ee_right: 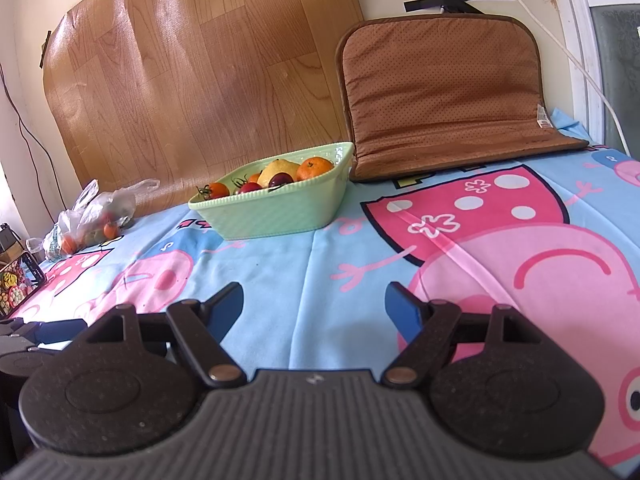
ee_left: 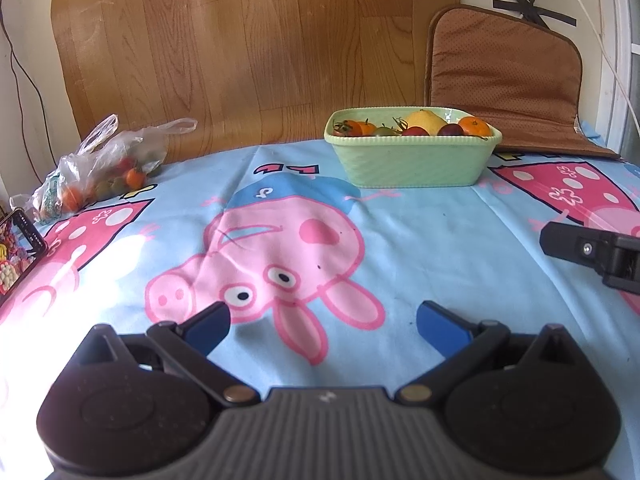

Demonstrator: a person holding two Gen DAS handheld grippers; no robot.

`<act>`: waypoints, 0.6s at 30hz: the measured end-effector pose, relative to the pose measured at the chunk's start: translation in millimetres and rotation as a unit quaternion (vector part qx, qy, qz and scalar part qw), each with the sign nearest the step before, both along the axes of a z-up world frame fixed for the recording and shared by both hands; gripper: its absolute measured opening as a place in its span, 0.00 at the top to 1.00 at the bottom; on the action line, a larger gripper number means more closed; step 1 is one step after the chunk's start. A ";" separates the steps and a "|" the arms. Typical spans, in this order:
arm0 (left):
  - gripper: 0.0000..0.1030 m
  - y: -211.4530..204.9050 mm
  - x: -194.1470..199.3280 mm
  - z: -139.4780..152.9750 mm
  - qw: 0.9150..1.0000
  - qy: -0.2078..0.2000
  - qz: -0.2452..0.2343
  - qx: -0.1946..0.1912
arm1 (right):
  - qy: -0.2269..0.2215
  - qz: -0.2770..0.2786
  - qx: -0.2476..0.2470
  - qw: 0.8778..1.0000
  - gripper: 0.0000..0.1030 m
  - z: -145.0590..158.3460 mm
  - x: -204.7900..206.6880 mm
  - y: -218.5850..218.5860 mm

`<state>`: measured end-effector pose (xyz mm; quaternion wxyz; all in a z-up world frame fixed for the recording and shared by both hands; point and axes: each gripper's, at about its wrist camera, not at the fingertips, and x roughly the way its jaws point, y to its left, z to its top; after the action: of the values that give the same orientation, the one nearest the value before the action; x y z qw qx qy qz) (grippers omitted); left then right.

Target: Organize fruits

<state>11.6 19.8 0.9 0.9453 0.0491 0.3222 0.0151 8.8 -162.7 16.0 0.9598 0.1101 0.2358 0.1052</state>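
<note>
A light green basket (ee_left: 412, 160) stands at the back of the table and holds several fruits: a yellow lemon (ee_left: 425, 119), oranges and small tomatoes. It also shows in the right wrist view (ee_right: 276, 210). A clear plastic bag (ee_left: 100, 164) with more small fruits lies at the far left, also in the right wrist view (ee_right: 94, 216). My left gripper (ee_left: 322, 326) is open and empty, low over the cartoon tablecloth, well short of the basket. My right gripper (ee_right: 314, 306) is open and empty too, to the right of the left one; one of its fingers (ee_left: 568, 244) shows in the left wrist view.
A phone (ee_left: 18, 248) leans at the left table edge, also in the right wrist view (ee_right: 20, 284). A brown cushion (ee_right: 444, 96) leans on the wall at the back right. A wood-pattern board (ee_left: 240, 48) stands behind the table. The blue cartoon tablecloth (ee_left: 440, 240) covers the table.
</note>
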 end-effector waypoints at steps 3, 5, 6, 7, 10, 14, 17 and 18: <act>0.00 -0.2 0.1 -0.2 1.000 0.000 0.000 0.001 | 0.000 0.000 0.000 1.000 0.22 -0.2 0.1 -0.1; 0.00 -0.1 0.2 -0.2 1.000 0.000 0.000 0.000 | 0.000 0.000 0.000 1.000 0.22 -0.2 0.1 0.1; 0.00 -0.1 0.3 -0.2 1.000 0.000 0.000 0.000 | 0.000 0.000 0.000 1.000 0.22 -0.3 0.1 -0.1; 0.00 -0.1 0.3 -0.3 1.000 0.000 0.000 -0.001 | 0.000 0.000 0.000 1.000 0.22 -0.3 0.1 -0.2; 0.00 0.1 0.8 -0.4 1.000 0.001 0.000 -0.003 | 0.000 0.000 0.000 1.000 0.22 -0.4 0.2 -0.1; 0.00 0.1 1.0 -0.3 1.000 0.002 0.000 -0.003 | 0.000 0.000 0.000 1.000 0.22 -0.4 0.3 0.0; 0.00 0.1 1.2 -0.3 1.000 0.002 0.000 -0.003 | 0.000 0.001 0.000 1.000 0.22 -0.3 0.3 0.2; 0.00 0.0 1.2 -0.4 1.000 0.002 0.000 -0.003 | 0.000 0.001 0.000 1.000 0.22 -0.4 0.3 0.1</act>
<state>12.8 19.8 0.5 0.9449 0.0457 0.3239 0.0144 9.1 -162.7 15.6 0.9598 0.1095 0.2360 0.1057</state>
